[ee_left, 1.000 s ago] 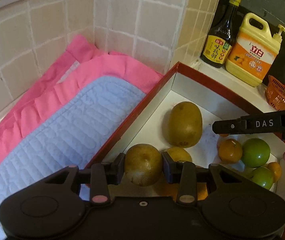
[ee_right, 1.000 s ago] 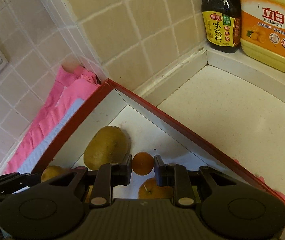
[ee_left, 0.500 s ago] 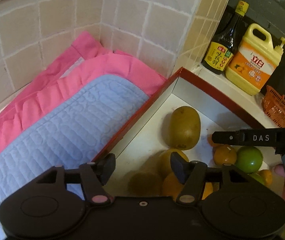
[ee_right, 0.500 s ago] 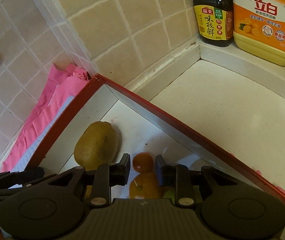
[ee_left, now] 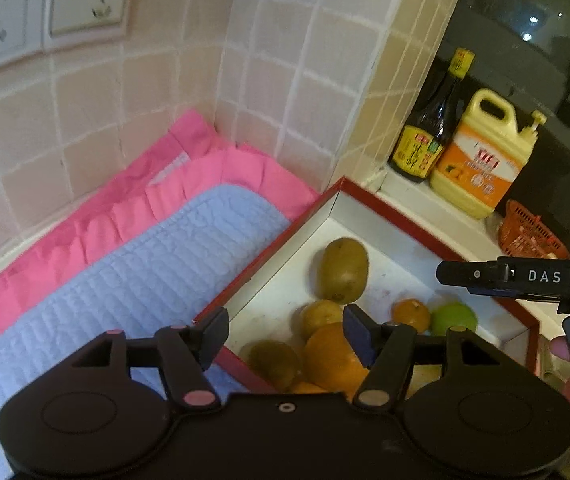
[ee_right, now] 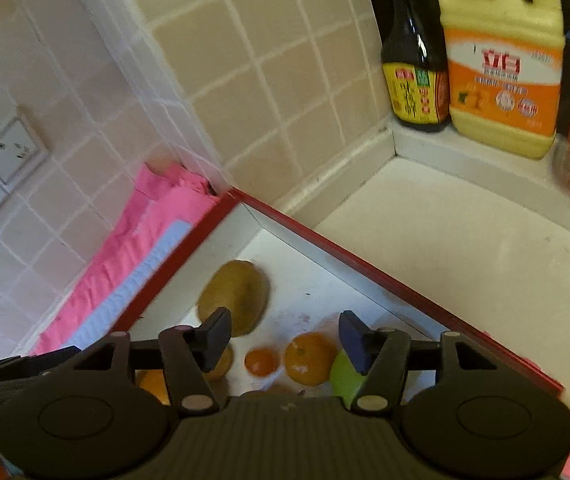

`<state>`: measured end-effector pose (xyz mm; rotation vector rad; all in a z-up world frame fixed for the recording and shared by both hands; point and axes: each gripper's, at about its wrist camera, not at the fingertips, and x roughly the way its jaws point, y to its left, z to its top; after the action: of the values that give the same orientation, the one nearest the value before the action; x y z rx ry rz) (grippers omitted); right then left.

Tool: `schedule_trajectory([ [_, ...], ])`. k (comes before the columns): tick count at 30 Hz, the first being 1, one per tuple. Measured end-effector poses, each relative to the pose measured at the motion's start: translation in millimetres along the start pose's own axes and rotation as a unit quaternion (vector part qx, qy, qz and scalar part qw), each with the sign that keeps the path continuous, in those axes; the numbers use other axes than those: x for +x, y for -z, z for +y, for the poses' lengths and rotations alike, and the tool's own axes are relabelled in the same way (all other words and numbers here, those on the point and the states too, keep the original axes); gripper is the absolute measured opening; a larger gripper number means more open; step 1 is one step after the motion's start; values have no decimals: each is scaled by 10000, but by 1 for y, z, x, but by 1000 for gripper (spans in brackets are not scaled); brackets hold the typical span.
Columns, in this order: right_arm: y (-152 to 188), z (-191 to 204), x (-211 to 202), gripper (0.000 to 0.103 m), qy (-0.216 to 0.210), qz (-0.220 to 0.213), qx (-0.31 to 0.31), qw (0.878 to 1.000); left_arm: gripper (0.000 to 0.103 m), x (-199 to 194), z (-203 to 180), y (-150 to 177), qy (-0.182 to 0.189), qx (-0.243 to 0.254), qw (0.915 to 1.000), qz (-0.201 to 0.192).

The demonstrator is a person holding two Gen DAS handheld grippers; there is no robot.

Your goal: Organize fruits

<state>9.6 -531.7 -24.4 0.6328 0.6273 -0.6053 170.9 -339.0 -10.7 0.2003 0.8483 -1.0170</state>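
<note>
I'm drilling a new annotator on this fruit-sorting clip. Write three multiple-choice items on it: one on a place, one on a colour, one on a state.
1. Where does the large kiwi lie?
A. On the blue mat
B. Inside the red-rimmed box, near its far corner
C. In the orange basket

2. What colour is the cloth under the blue quilted mat?
A. Pink
B. Green
C. White

3. How is the left gripper?
A. Shut on a kiwi
B. Shut on an orange
C. Open, holding nothing

Answers:
1 B: the kiwi rests on the box's white floor by the corner.
2 A: a pink border frames the mat.
3 C: its fingers have just been opening, with nothing between them; the fruit lies below in the box.
</note>
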Motion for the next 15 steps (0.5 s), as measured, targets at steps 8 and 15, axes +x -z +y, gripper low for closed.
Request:
schedule_trajectory([
  [8,13,23,-62,72,21,-506,-56,9987,79,-74,-18,0,6,5,9985,-549],
  [15,42,53,-126,82,-71,-919,-185,9956,80,-139,-33,15,-446,65,9949,-906],
])
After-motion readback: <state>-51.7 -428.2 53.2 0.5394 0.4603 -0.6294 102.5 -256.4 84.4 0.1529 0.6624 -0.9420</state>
